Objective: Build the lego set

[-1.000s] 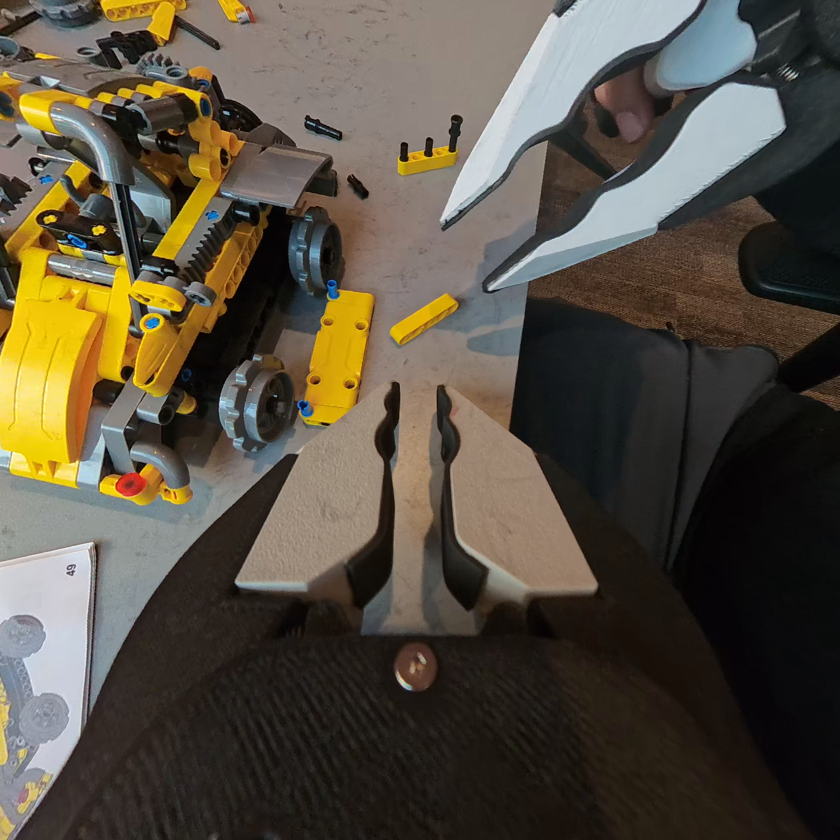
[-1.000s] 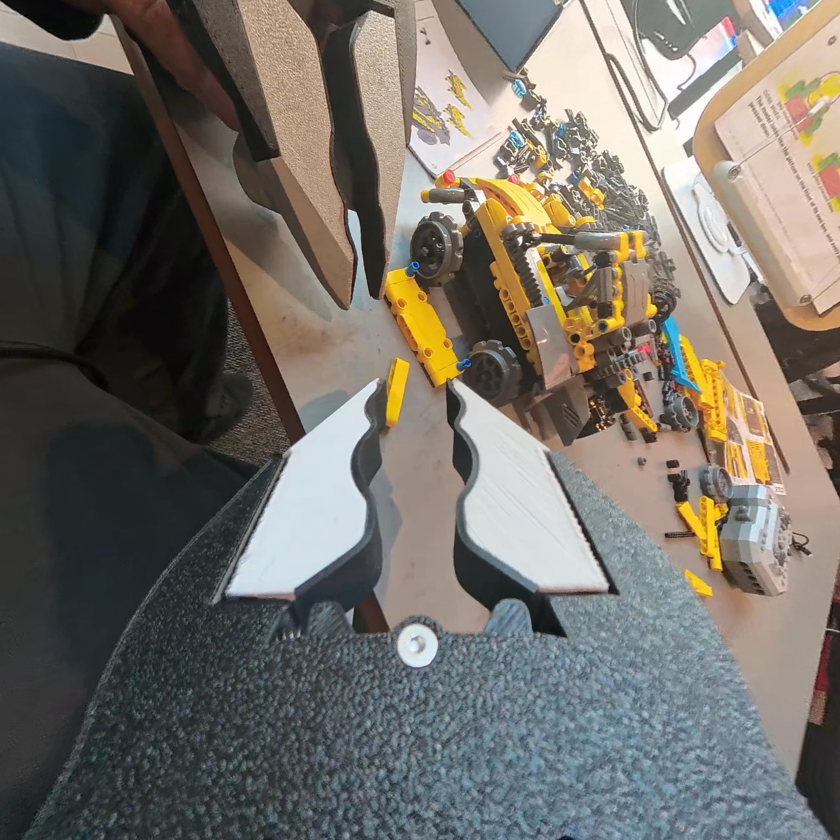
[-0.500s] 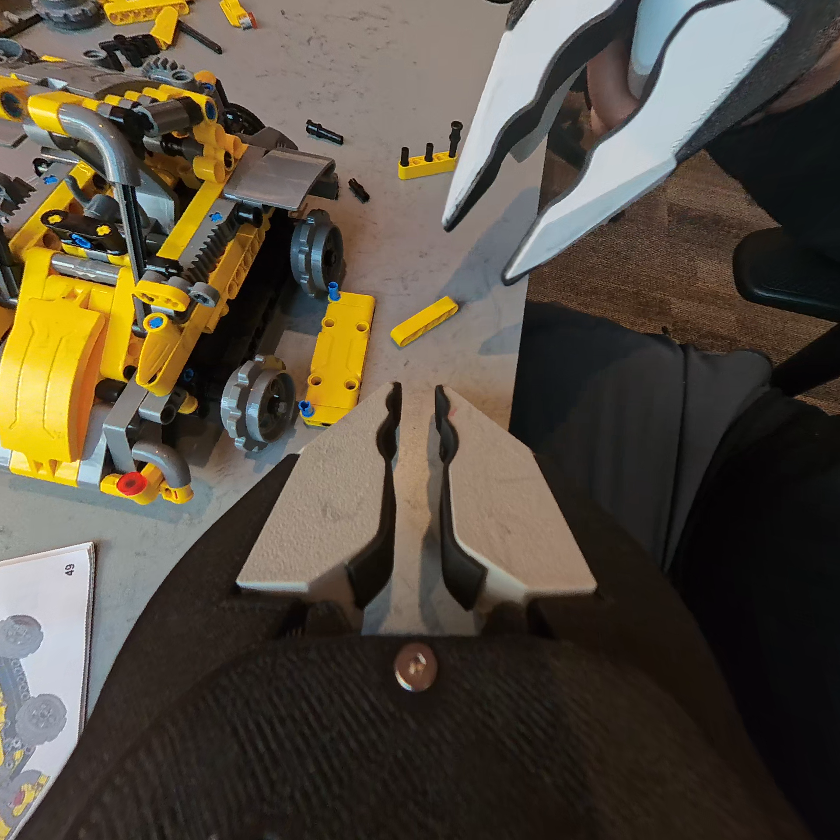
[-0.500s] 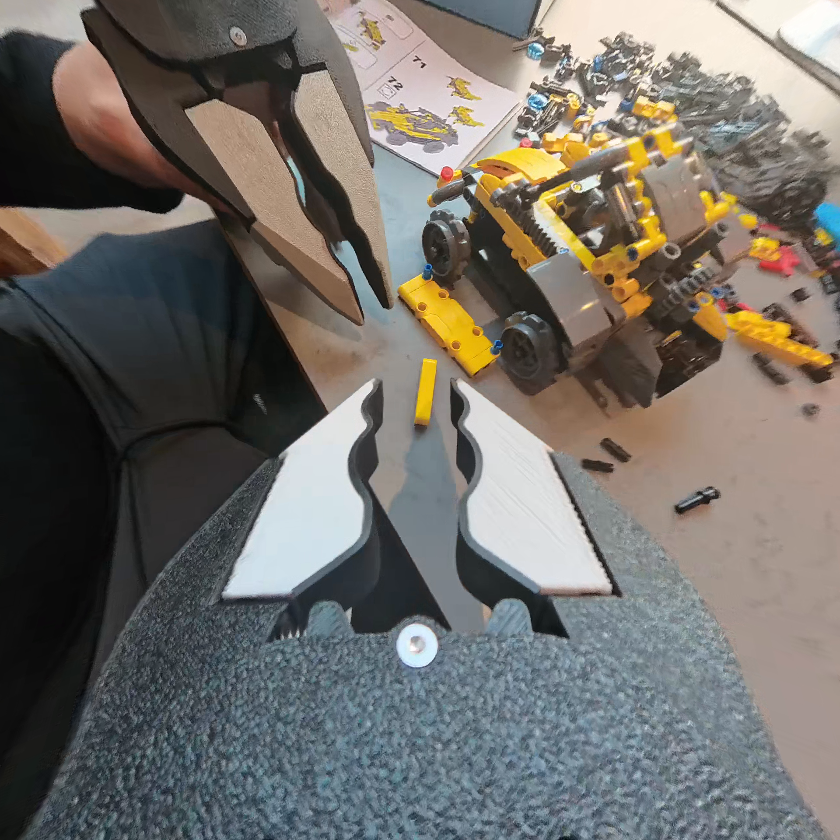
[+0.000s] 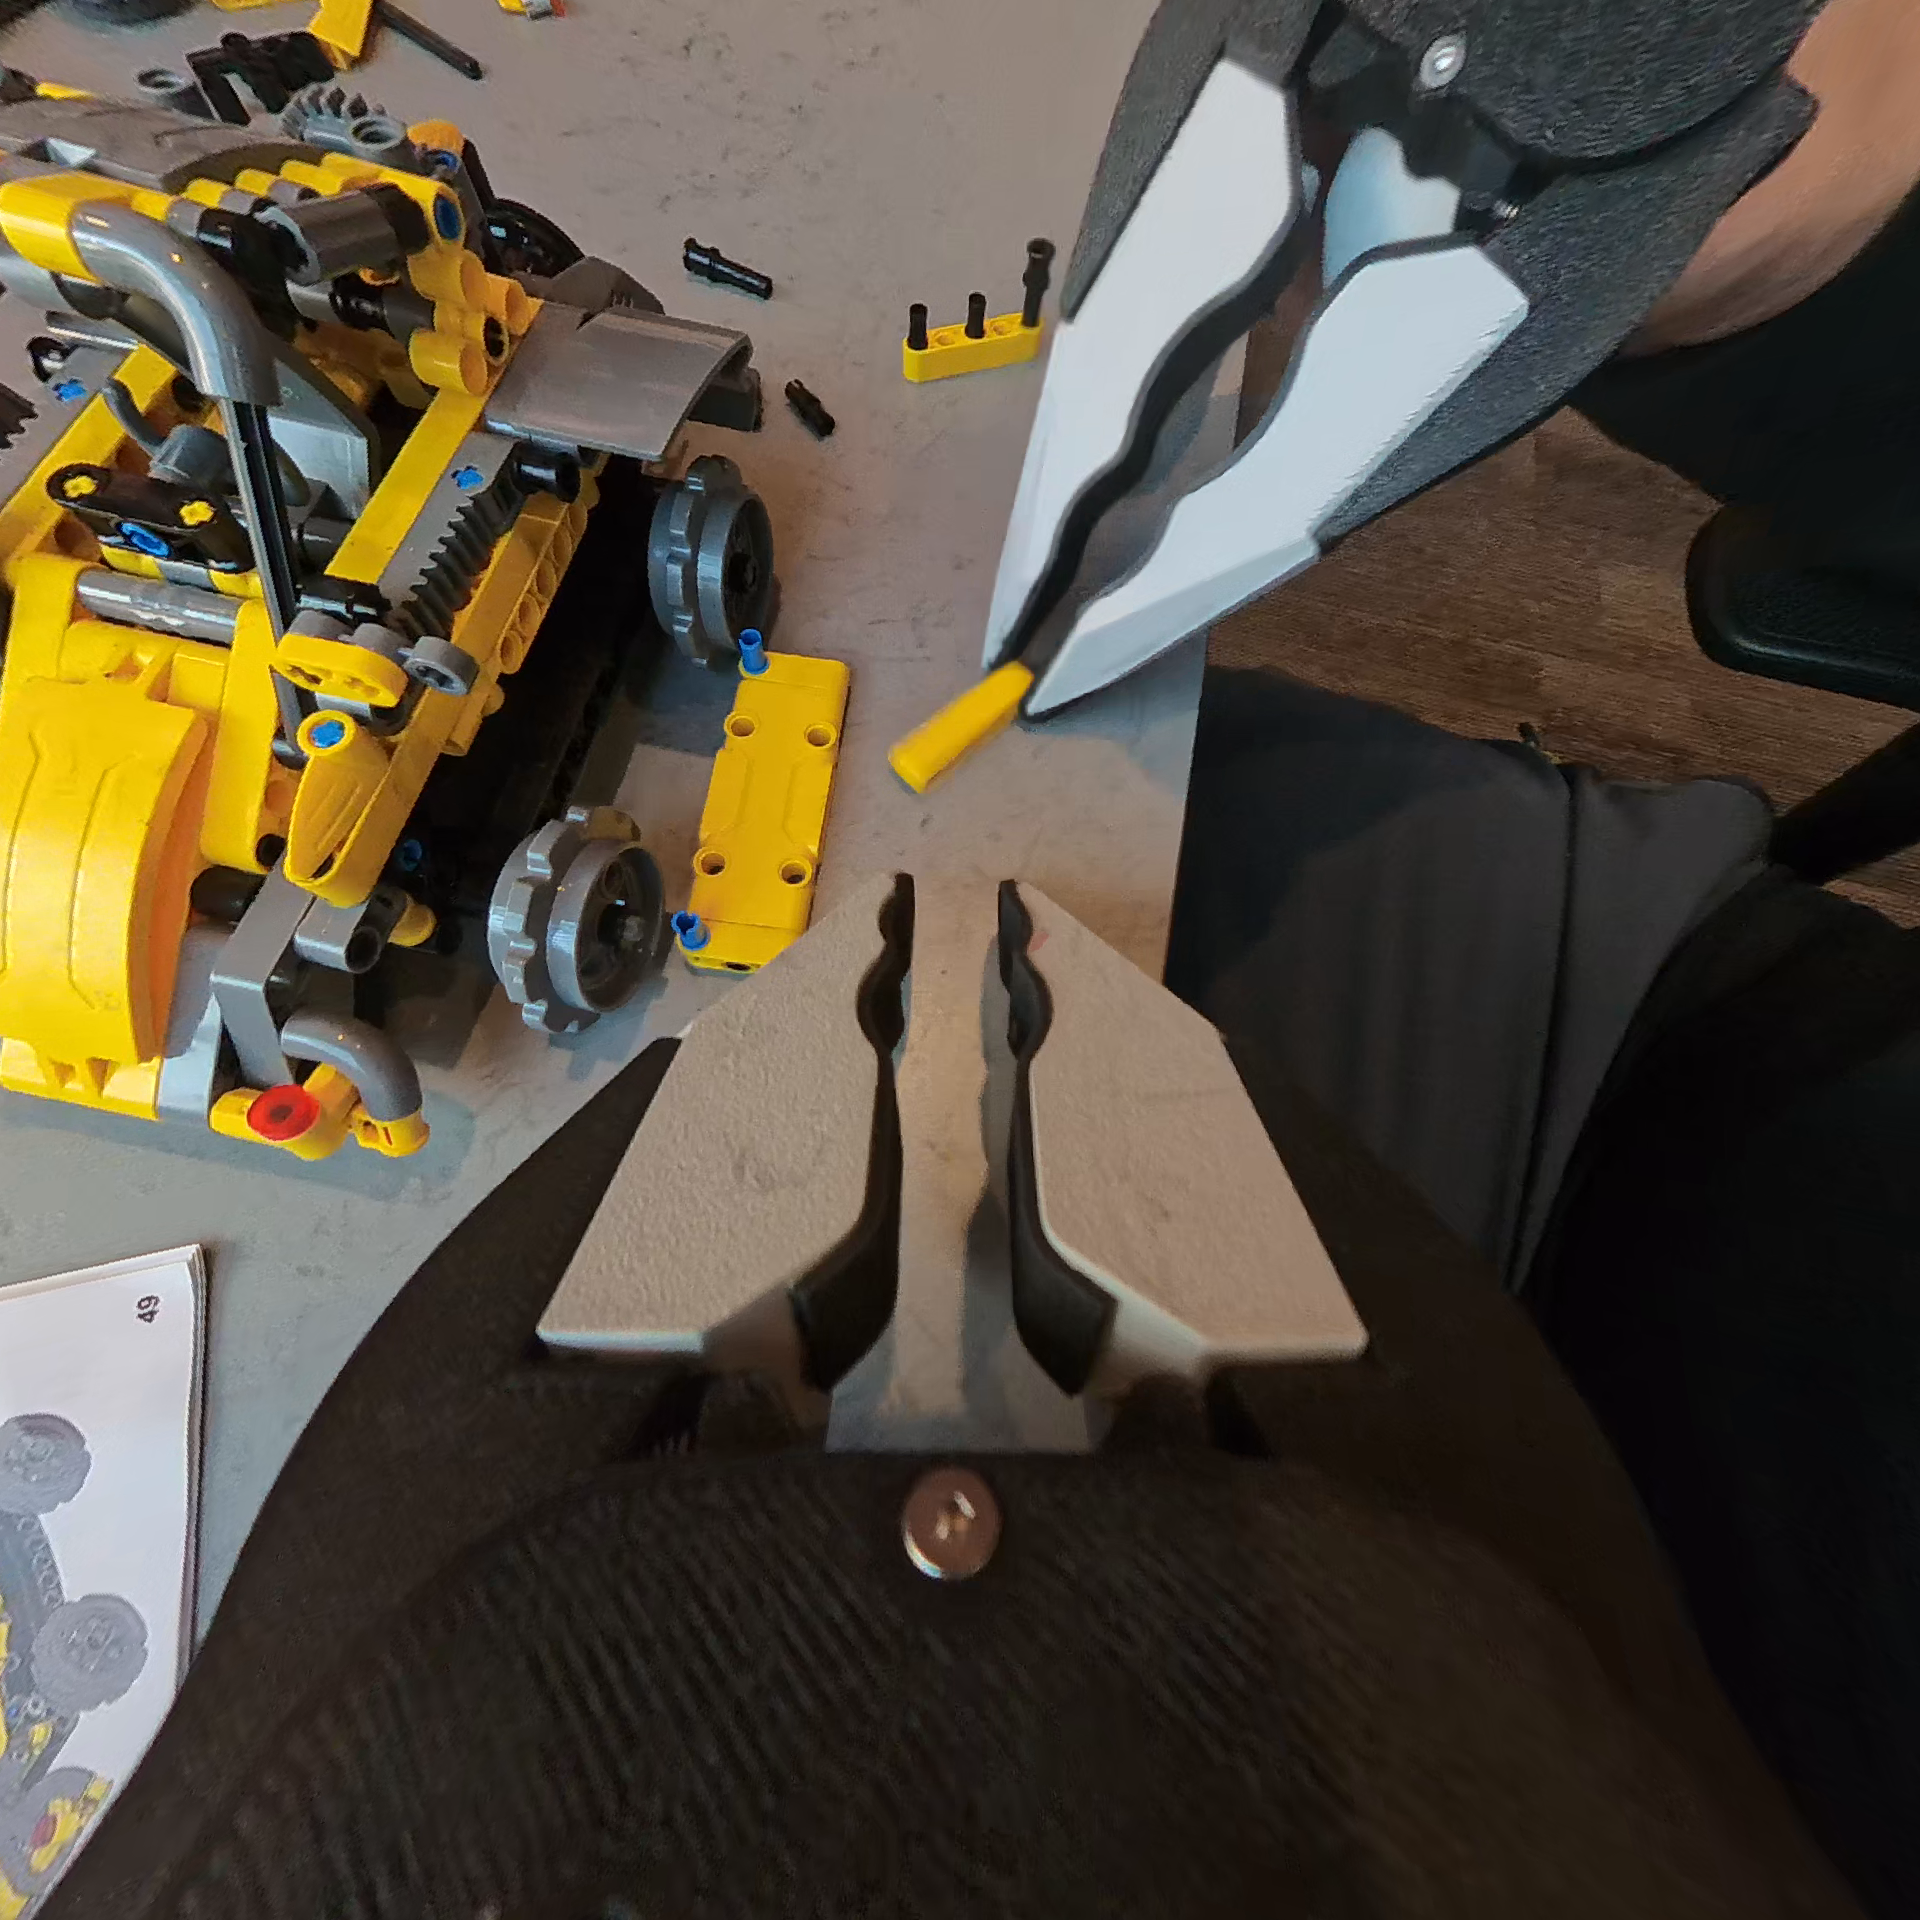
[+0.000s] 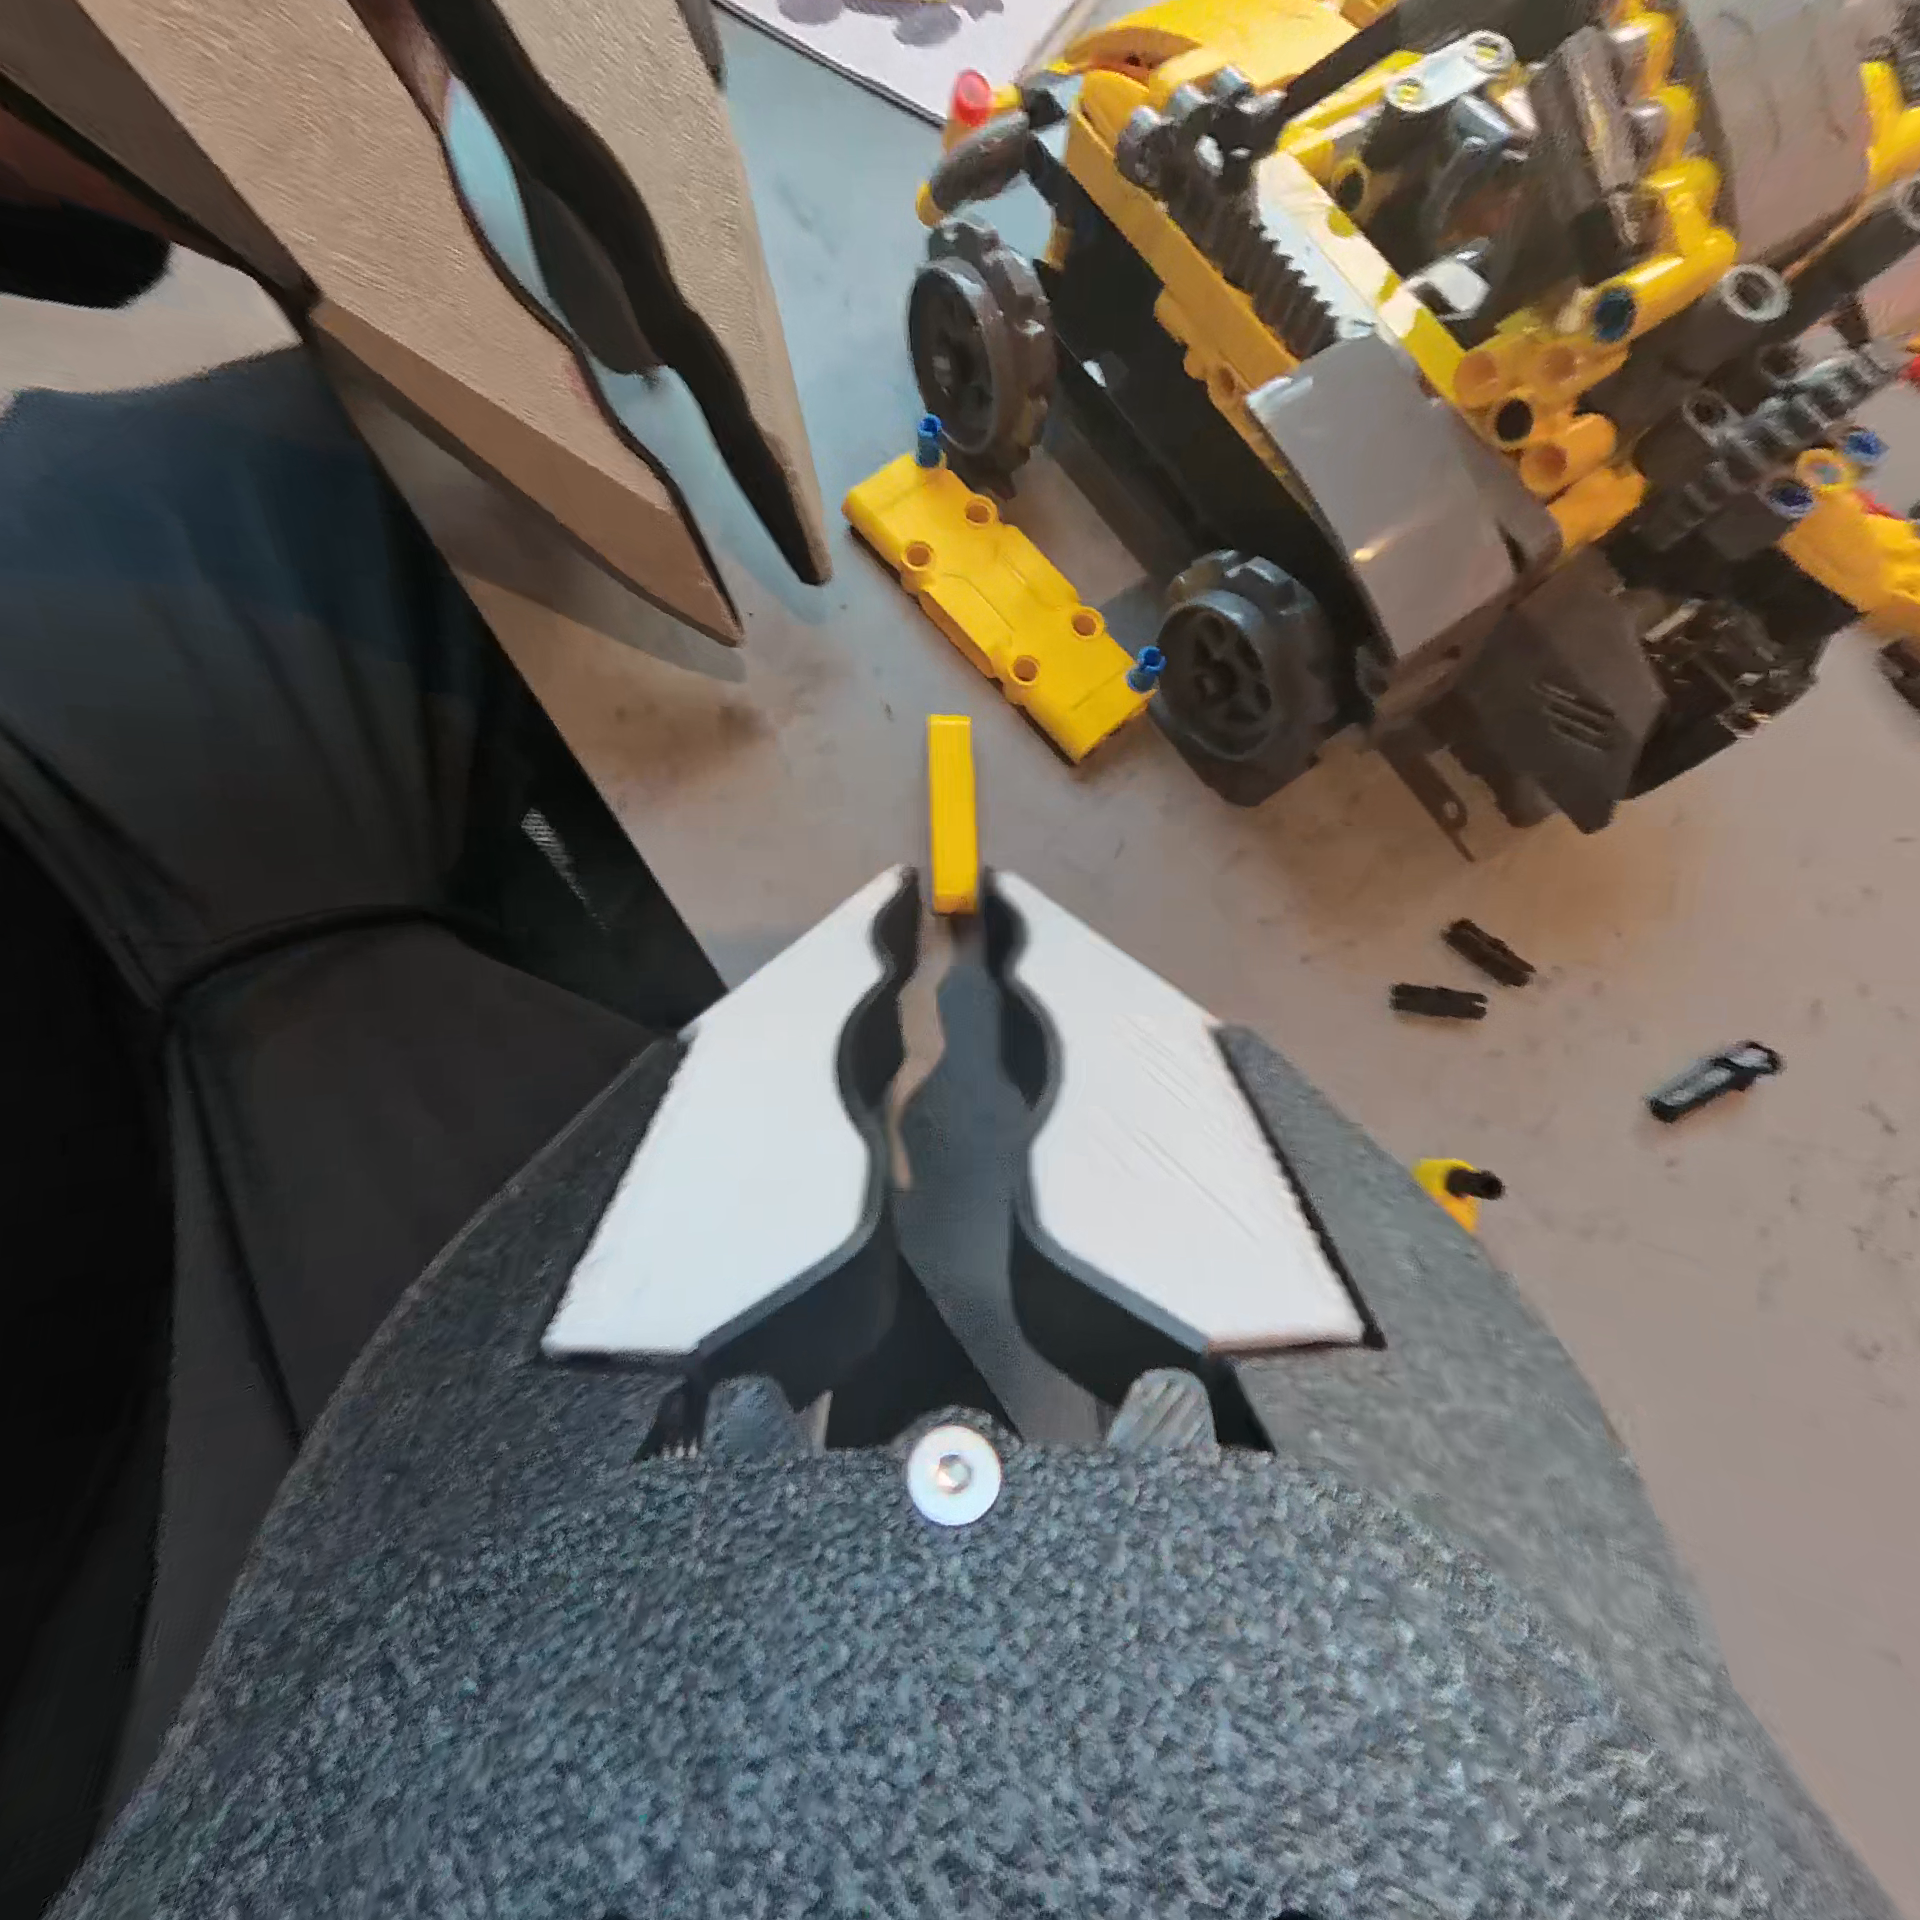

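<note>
My right gripper: tips closed on near end of small yellow beam, beam's far end low over grey desk near front edge. My left gripper: jaws slightly parted, holding nothing, above desk edge. Adjacent: flat yellow panel with blue pins, yellow tracked model, instruction booklet at left.
</note>
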`<state>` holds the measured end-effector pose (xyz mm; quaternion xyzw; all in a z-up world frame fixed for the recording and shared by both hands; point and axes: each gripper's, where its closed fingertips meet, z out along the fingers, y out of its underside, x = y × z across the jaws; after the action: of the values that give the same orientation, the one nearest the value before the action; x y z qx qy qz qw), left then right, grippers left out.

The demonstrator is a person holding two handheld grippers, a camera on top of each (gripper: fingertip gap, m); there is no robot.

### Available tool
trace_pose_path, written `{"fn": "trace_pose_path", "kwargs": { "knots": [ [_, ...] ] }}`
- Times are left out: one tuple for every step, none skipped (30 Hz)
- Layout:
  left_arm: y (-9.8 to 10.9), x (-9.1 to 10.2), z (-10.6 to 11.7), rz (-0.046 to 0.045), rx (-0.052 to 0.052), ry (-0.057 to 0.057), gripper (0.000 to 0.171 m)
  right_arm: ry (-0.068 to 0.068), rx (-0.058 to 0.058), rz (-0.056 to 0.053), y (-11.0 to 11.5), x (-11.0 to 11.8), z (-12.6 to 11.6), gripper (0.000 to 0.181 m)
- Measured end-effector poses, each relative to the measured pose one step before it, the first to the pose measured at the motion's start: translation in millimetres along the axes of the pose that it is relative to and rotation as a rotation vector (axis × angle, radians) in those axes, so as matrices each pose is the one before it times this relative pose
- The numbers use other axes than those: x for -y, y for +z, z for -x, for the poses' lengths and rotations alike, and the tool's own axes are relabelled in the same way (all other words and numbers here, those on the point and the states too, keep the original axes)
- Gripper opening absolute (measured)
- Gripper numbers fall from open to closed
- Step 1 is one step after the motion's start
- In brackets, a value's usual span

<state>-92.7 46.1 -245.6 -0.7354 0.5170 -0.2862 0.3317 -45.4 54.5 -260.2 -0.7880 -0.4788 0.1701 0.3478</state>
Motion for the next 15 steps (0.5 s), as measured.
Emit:
{"fn": "trace_pose_path", "kwargs": {
  "knots": [
    [-0.54, 0.79, -0.6, -0.00659, 0.0003, 0.0071, 0.014, 0.013, 0.0219, -0.0071, 0.72, 0.75, 2.73, 0.008],
    [-0.78, 1.1, -1.08, -0.00807, -0.0018, 0.0097, 0.017, 0.0164, 0.0063, -0.003, 0.11, 0.07, -0.3, 0.008],
    [-0.72, 1.81, -1.27, -0.01184, 0.0003, 0.0164, 0.02, 0.0258, 0.0251, -0.0025, -0.34, 0.01, 1.88, 0.008],
    [-0.45, 2.54, -1.49, -0.01386, 0.0047, 0.0298, 0.023, 0.0386, 0.0454, -0.0006, -0.76, 0.05, 3.94, 0.008],
    [0.25, 1.8, -1.29, -0.0063, 0.0122, 0.0464, 0.023, 0.0505, 0.0469, -0.0061, -1.2, 0.97, 3.6, 0.008],
    [1.05, 0.31, 0.11, 0.00667, 0.0281, 0.0614, 0.023, 0.055, 0.0553, -0.0093, -1.17, 1.32, 4.4, 0.008],
    [1.99, -0.78, 0.66, 0.01644, 0.0367, 0.0755, 0.023, 0.0537, 0.0666, -0.0074, -0.9, 0.89, 6.11, 0.008],
    [2.7, -1.75, -0.24, 0.02326, 0.0337, 0.0834, 0.024, 0.0462, 0.0591, -0.0079, -0.76, 1.03, 5.17, 0.008],
    [2.96, -1.8, -1.01, 0.02513, 0.0298, 0.0832, 0.023, 0.0375, 0.0381, -0.0096, -0.68, 0.81, 2.6, 0.008],
    [2.64, -0.52, -2.03, 0.01905, 0.0201, 0.0762, 0.023, 0.0294, 0.0286, -0.0034, -0.5, -0.16, 1.53, 0.008],
    [2.14, 0.94, -3.72, 0.01074, 0.004, 0.0621, 0.022, 0.0231, 0.0264, 0.0022, -0.25, -1.18, 1.6, 0.007],
    [1.64, 1.61, -3.54, 0.00647, -0.0038, 0.0437, 0.02, 0.0237, 0.0242, 0.009, 0.07, -2.25, 1.22, 0.007],
    [1.29, 1.75, -1.75, 0.00535, -0.0012, 0.0289, 0.019, 0.0232, 0.0268, 0.0108, 0.48, -2.58, 1.63, 0.007],
    [1.21, 1.34, -0.19, 0.00442, 0.0011, 0.0218, 0.019, 0.0151, 0.0251, -0.0017, 0.37, -0.6, 1.84, 0.007],
    [0.94, 1.09, 0.62, 0.00308, 0.0009, 0.0173, 0.02, 0.0123, 0.022, -0.0089, 0.14, 0.69, 1.69, 0.008]
  ]
}}
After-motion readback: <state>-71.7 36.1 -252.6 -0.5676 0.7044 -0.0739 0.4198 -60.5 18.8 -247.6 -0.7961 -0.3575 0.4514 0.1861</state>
